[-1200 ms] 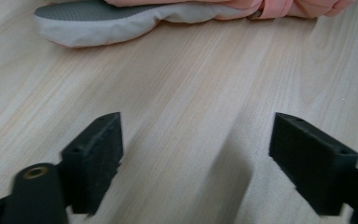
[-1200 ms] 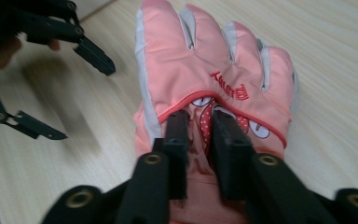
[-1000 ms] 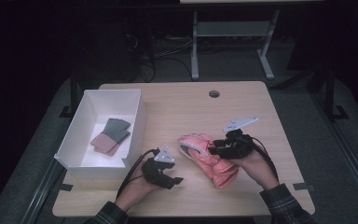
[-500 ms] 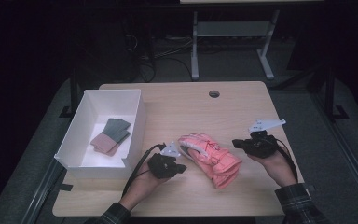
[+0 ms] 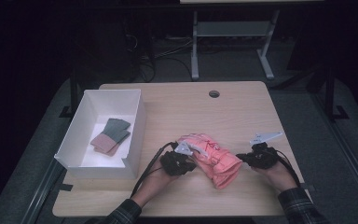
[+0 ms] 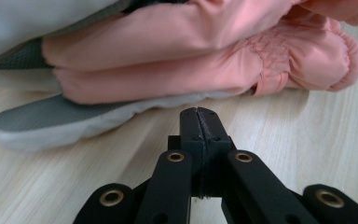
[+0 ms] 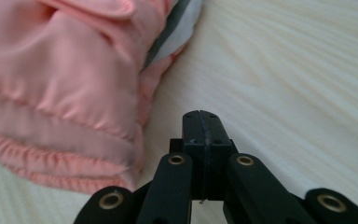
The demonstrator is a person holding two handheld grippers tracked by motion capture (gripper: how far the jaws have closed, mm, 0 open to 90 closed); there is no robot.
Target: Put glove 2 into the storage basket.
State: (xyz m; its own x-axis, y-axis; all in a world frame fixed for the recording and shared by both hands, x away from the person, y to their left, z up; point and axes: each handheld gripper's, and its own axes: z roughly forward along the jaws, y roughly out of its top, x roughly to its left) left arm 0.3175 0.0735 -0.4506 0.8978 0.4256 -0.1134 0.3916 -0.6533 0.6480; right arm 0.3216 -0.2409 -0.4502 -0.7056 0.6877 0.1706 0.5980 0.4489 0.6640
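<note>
A pair of pink padded gloves (image 5: 210, 156) with grey and white palms lies stacked on the wooden table (image 5: 186, 107), near its front middle. My left gripper (image 5: 182, 161) sits just left of the gloves, jaws shut and empty; in the left gripper view its tip (image 6: 199, 116) rests on the wood just short of the glove (image 6: 177, 56). My right gripper (image 5: 251, 158) is to the right of the gloves, shut with nothing in it. The right gripper view has its tip (image 7: 201, 119) beside the glove cuff (image 7: 60, 93).
A white open box (image 5: 135, 126) stands at the table's left, holding folded green and brown cloth pieces (image 5: 112, 135). A cable hole (image 5: 214, 94) is at the table's back. A desk frame (image 5: 233, 42) stands on the floor beyond.
My right gripper has pulled away from the gloves to the right and let go. My left gripper has moved up close to the gloves' left side. The gloves lie still.
</note>
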